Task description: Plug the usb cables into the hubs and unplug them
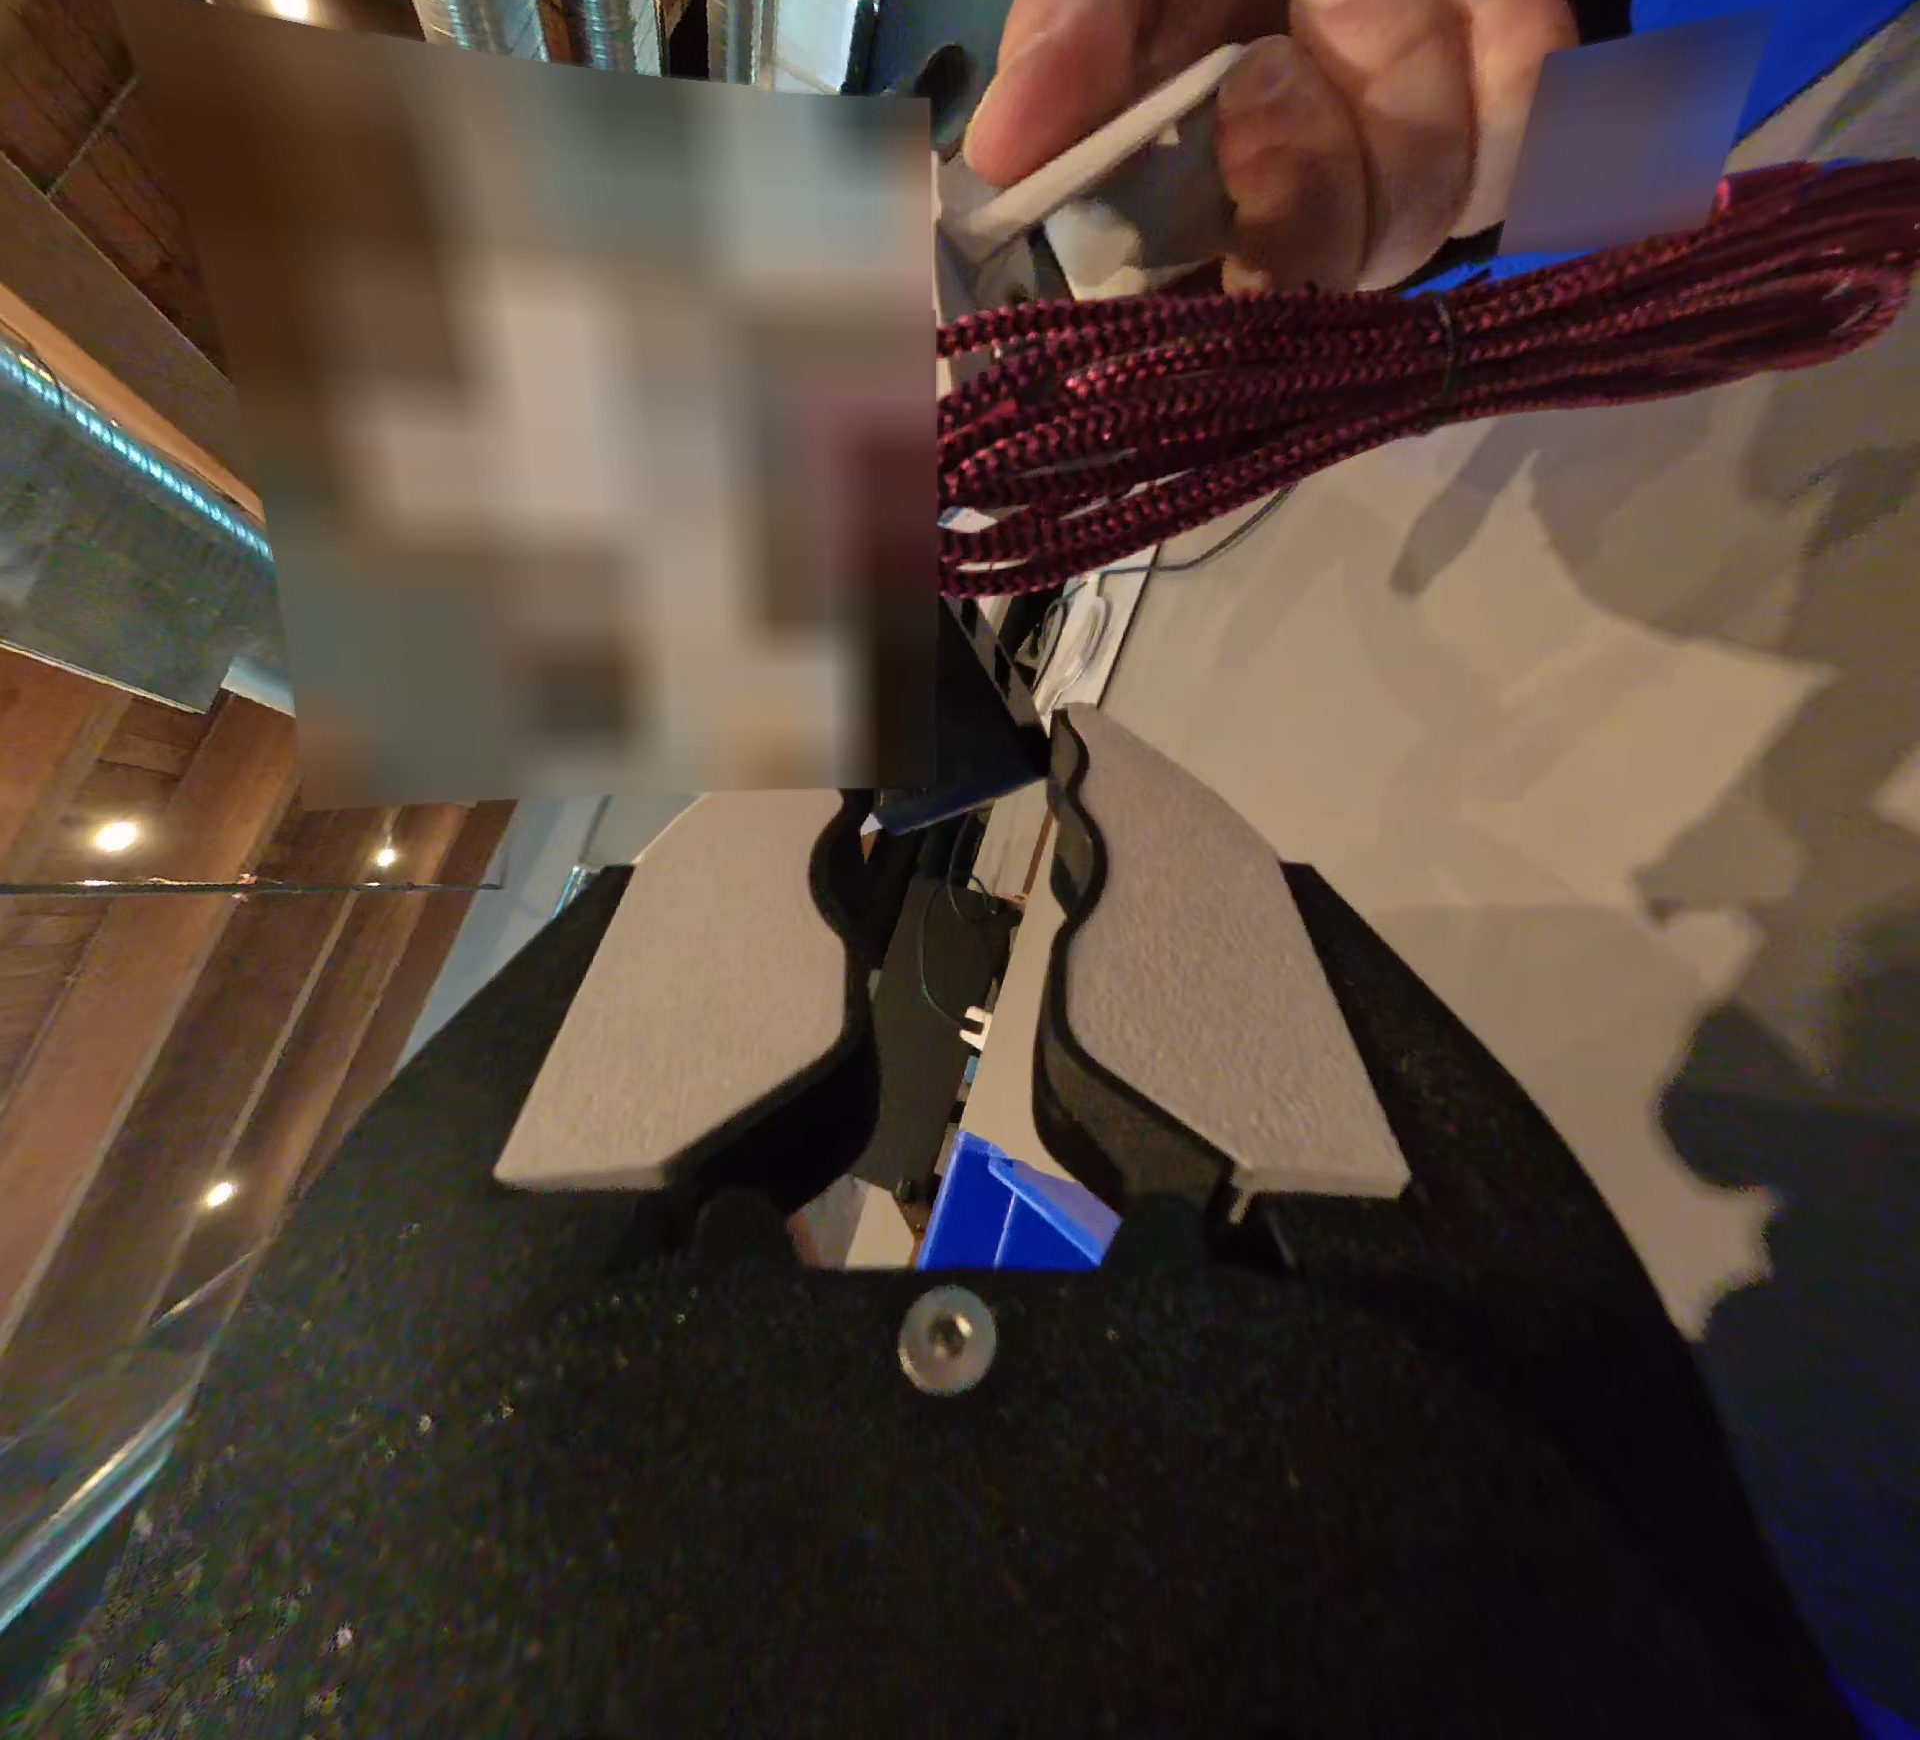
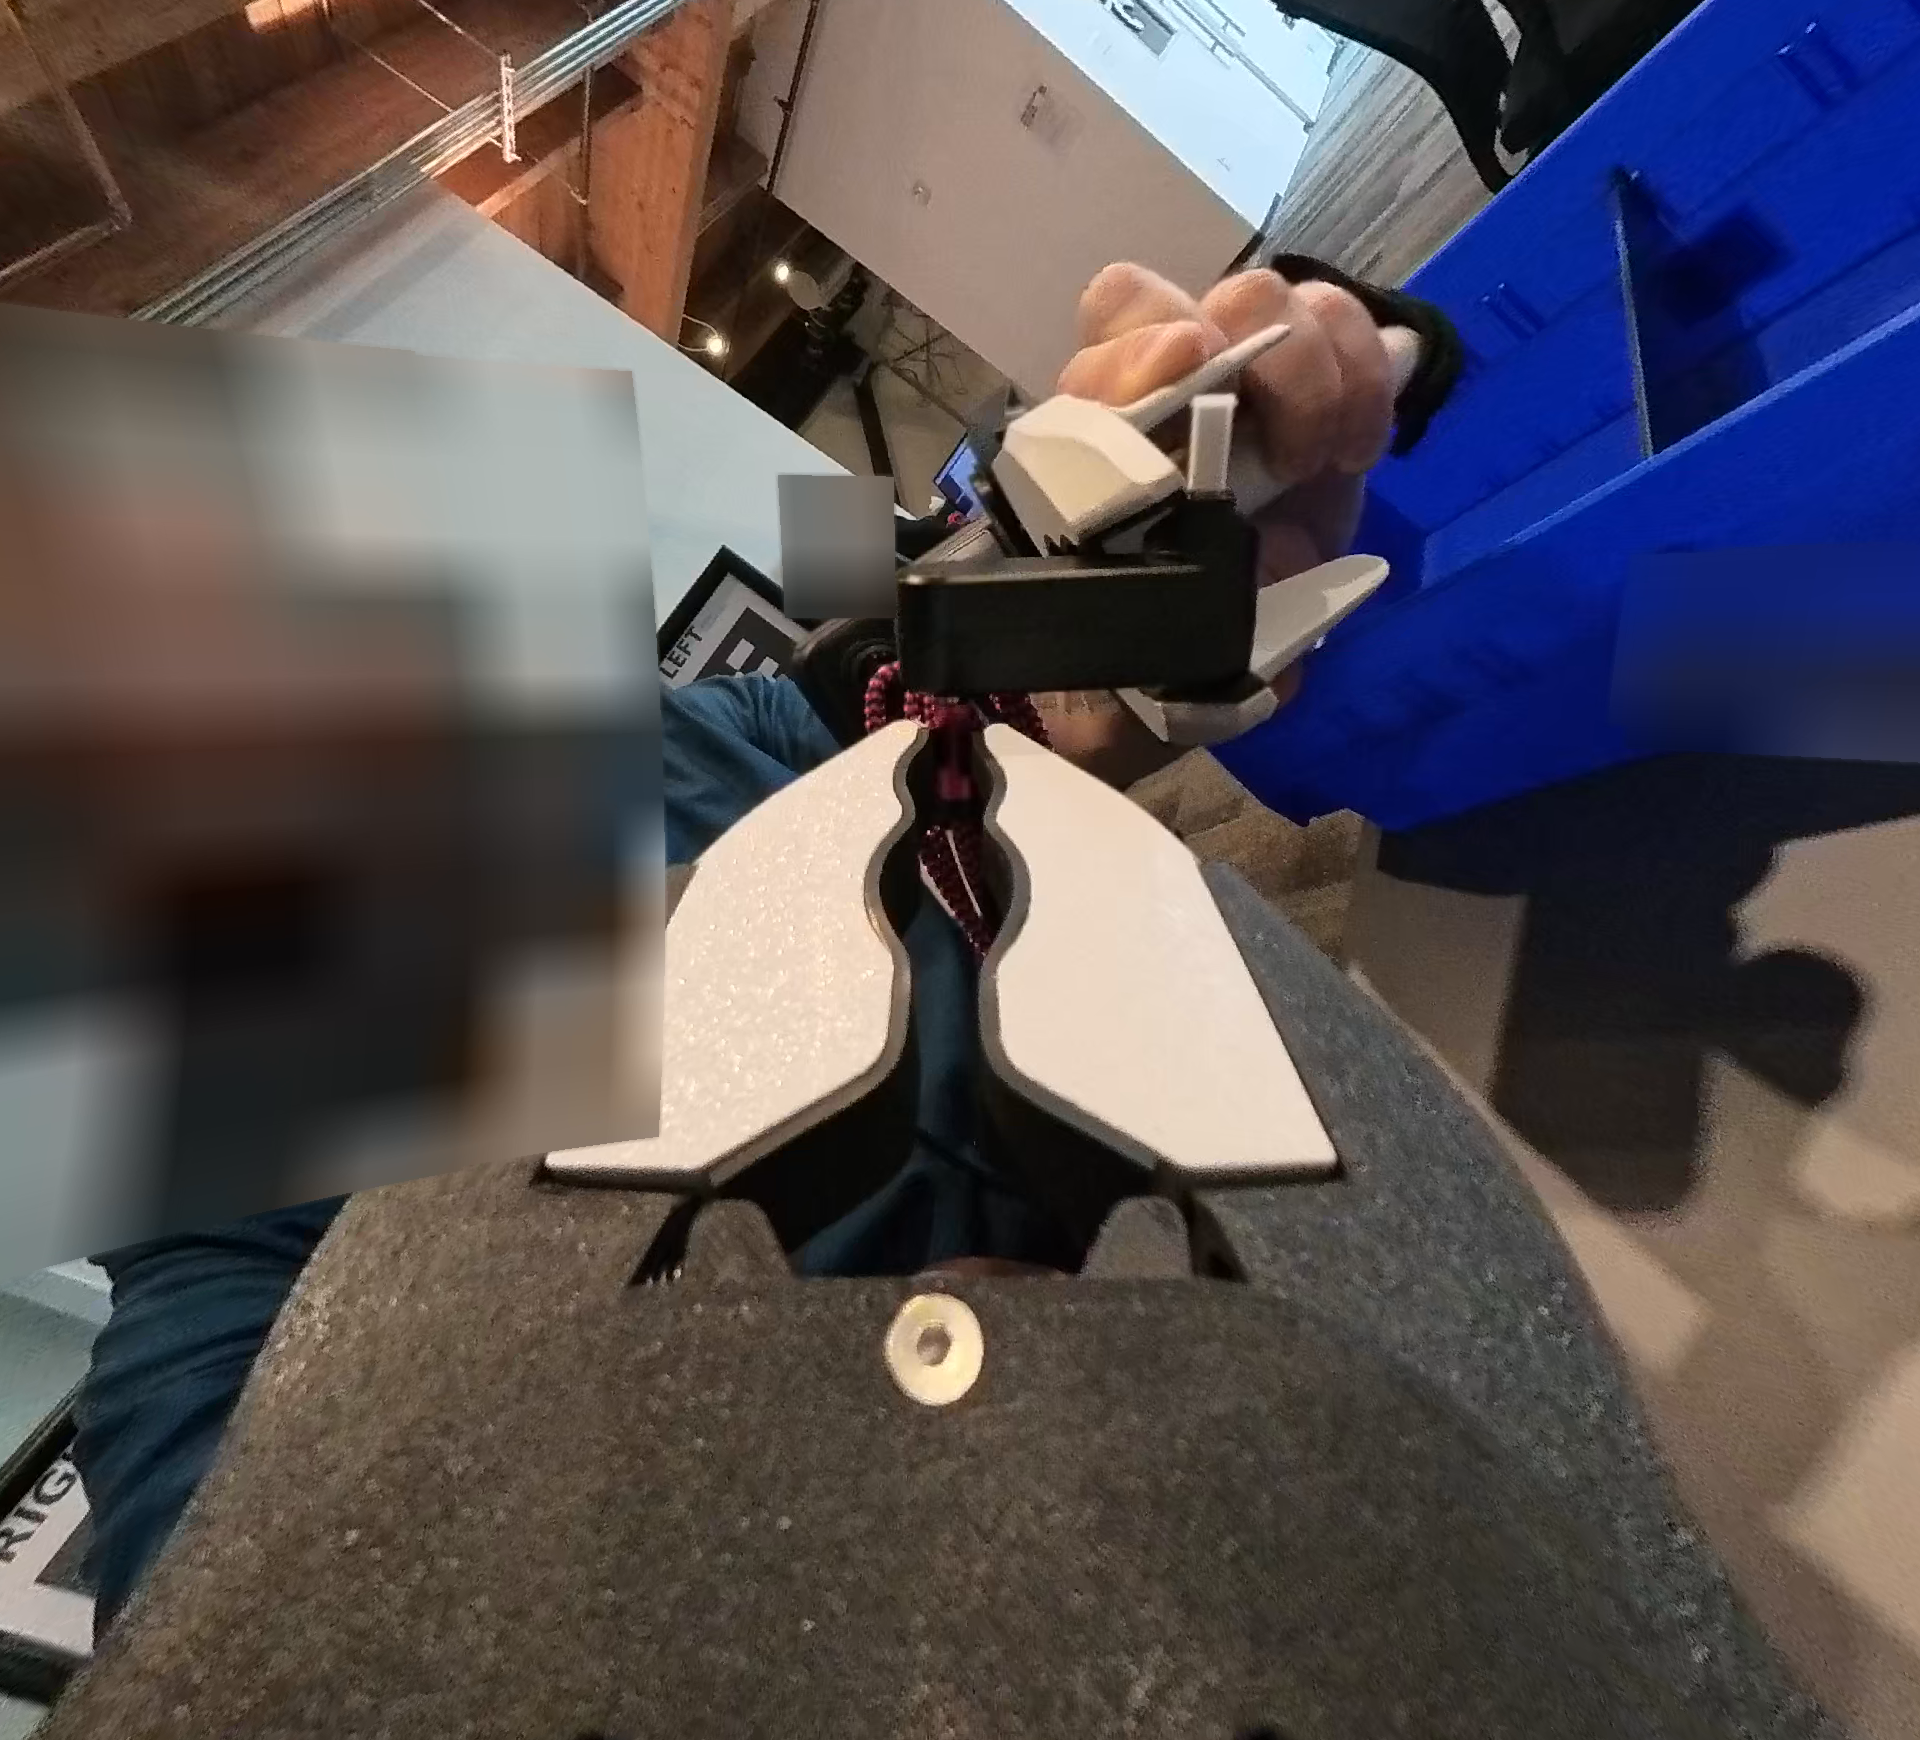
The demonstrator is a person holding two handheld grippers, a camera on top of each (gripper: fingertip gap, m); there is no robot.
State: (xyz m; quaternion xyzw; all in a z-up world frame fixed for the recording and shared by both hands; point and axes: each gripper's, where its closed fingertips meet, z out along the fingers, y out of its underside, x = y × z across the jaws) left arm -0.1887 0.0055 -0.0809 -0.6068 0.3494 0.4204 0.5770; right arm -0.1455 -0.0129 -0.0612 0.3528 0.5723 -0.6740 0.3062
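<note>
- Blue bin [image 2: 1621,485] up and right of the right gripper [image 2: 951,760]; contents not visible.
- Right gripper clenched on a maroon braided cable [image 2: 951,859] between its tips.
- Left gripper [image 1: 956,817] released, jaws apart, nothing between them.
- Left view only: bundled cable [image 1: 1299,402] above the tips, under a hand [image 1: 1299,28].

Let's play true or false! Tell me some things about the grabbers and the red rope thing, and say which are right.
1. The braided cable bundle is dark red. True.
2. The left gripper squeezes the bundle. False: it is open and holds nothing.
3. The right gripper pinches the bundle. True.
4. The bin is green. False: it is blue.
</note>
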